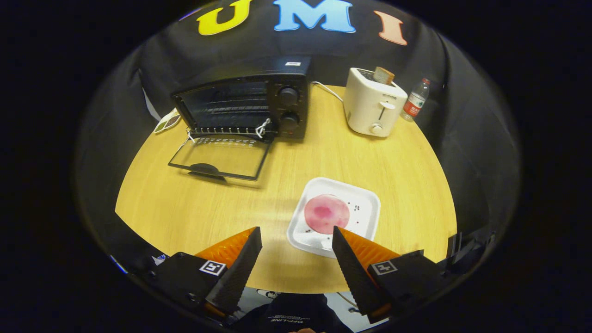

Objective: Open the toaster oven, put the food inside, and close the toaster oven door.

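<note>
The fingers (296, 236) hang wide apart and empty over the desk (194, 208), spread to take the pink food (326, 213) on its white tray (367, 203) just ahead. Well beyond, the toaster oven (245, 104) waits, its door (219, 158) already dropped flat.

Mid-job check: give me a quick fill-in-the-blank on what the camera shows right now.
1. The toaster oven door is ____.
2. The pink food lies on a white ____, just ahead of the tongs.
3. The tongs' fingers are ____, holding nothing.
4. A slice of bread stands in the white ____ right of the oven.

Missing words: open; tray; open; toaster
</note>
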Demonstrator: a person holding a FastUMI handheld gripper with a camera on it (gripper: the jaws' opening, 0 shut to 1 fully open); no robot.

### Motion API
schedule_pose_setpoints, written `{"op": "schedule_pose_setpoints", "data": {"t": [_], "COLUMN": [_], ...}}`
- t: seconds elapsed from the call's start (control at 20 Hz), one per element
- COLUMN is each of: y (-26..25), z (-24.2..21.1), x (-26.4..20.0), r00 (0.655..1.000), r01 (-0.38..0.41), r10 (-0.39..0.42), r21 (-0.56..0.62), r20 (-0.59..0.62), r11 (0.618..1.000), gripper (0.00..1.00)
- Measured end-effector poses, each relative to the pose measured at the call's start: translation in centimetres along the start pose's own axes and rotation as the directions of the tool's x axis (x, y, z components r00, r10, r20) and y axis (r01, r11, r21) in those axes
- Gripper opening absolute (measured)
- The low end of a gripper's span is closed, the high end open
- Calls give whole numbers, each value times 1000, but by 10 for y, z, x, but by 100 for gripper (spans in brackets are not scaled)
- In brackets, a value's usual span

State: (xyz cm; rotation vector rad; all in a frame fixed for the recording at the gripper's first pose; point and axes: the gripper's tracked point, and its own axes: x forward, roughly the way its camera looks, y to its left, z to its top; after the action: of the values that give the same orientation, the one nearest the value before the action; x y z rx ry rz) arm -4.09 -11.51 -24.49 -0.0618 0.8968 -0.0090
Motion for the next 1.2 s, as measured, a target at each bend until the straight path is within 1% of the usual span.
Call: {"op": "schedule_pose_setpoints", "data": {"t": [0.2, 0.4, 0.6, 0.8, 0.95, 1.1, 1.2], "y": [-60, -99, -108, -105, -94, -91, -96], "z": [-3, -19, -31, -31, -36, -34, -34], "x": [17, 43, 69, 82, 90, 94, 93], "r00": [999, 989, 967, 954, 944, 944, 943], "r01": [27, 14, -1, -7, -16, -5, 26], "r10": [-24, 6, 57, 73, 85, 63, 30], "r21": [77, 138, 220, 224, 213, 177, 163], "r20": [-41, -146, -247, -289, -320, -325, -330], "r11": [997, 990, 975, 975, 977, 984, 986], "gripper": [98, 98, 98, 96, 85, 77, 65]}}
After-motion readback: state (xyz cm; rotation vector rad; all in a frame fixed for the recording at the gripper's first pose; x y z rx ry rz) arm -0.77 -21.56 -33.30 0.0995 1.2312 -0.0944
